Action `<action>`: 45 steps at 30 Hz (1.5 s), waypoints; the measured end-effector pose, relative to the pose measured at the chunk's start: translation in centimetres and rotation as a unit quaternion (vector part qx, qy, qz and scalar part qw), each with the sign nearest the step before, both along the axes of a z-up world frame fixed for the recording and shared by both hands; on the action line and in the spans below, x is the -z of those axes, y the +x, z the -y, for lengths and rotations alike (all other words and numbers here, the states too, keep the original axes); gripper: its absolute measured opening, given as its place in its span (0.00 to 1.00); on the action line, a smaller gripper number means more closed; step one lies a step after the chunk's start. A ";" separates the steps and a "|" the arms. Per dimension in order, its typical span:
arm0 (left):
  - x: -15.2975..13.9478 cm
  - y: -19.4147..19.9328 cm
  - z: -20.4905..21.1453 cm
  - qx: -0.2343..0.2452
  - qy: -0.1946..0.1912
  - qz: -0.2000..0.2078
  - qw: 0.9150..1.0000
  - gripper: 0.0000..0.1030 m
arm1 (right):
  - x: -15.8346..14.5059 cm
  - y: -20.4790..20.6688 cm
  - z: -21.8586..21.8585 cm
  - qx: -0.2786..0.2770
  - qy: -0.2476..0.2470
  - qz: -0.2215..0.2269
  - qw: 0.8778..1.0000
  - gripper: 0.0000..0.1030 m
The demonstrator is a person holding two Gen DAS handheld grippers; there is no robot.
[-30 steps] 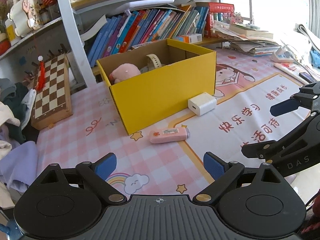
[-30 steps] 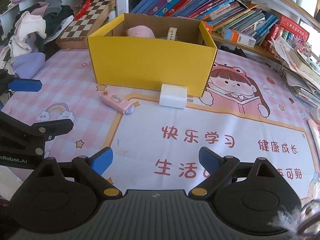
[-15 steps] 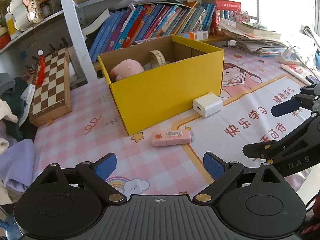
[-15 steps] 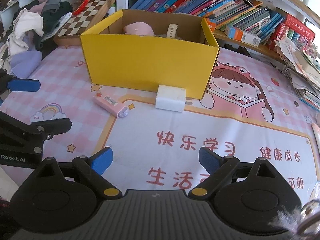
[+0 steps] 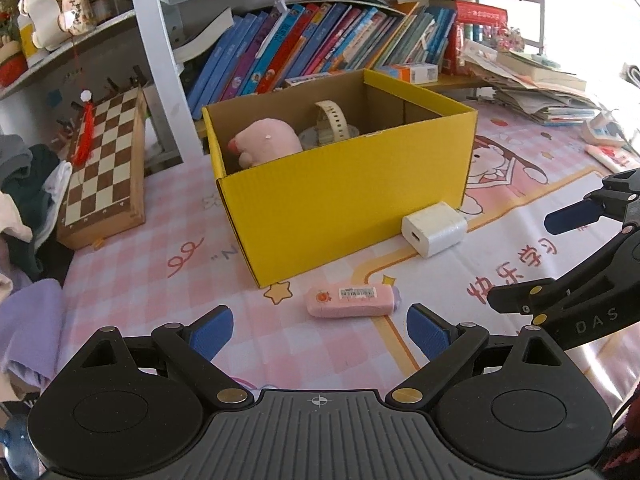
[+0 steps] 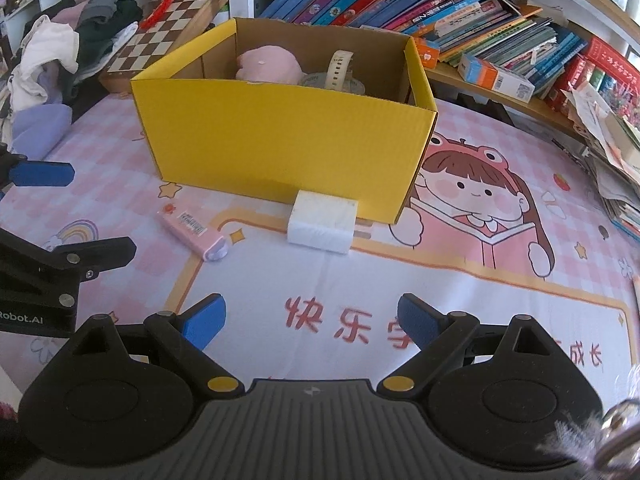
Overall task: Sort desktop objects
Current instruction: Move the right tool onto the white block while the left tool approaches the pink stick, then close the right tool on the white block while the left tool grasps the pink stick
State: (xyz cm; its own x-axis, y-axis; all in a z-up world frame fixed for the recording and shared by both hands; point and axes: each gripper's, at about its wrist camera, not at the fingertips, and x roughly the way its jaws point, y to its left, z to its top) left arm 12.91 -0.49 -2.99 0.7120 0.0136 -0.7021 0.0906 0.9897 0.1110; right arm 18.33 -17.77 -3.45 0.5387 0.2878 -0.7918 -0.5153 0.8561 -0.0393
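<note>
Sitting inside the yellow box (image 5: pixel 344 216) are a pink plush (image 5: pixel 266 144) and seemingly a watch (image 5: pixel 332 120); pink eraser (image 5: pixel 350 301) and white charger (image 6: pixel 322 222) are lying ahead of both spread, empty grippers (image 5: pixel 320 330) (image 6: pixel 310 322).

Bare printed pink desk mat (image 6: pixel 320 280) lies open before both grippers. Ahead, the open-topped yellow cardboard box (image 6: pixel 280 140) blocks the way, with a white cube charger (image 6: pixel 322 222) touching its front and a pink oblong eraser (image 5: pixel 350 300) nearby.

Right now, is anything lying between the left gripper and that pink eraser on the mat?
Nothing visible: only bare mat lies between the open left gripper and the pink eraser.
</note>
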 end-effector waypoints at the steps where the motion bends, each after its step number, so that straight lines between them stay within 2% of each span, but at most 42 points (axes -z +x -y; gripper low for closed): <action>1: 0.1 0.2 0.1 -0.002 0.000 -0.002 1.000 0.93 | 0.1 0.3 0.0 -0.001 0.000 -0.001 1.000 0.91; 27: 1.2 2.9 1.1 -0.039 0.027 -0.033 0.998 0.93 | 3.3 6.9 -1.0 -0.029 0.018 -0.022 0.999 0.90; 32: 1.4 3.7 1.5 -0.036 0.034 -0.040 0.998 0.93 | 3.9 7.7 -1.4 -0.033 0.017 -0.020 0.999 0.83; 33: 1.4 3.8 1.6 -0.036 0.036 -0.040 0.998 0.93 | 4.1 7.8 -1.5 -0.034 0.017 -0.020 0.999 0.76; 34: 1.4 4.0 1.6 -0.035 0.037 -0.041 0.998 0.93 | 4.2 7.9 -1.5 -0.034 0.017 -0.021 0.999 0.65; 45: 2.1 5.3 1.8 -0.032 0.040 -0.045 0.998 0.93 | 3.4 7.7 -0.1 -0.042 0.032 -0.019 0.998 0.63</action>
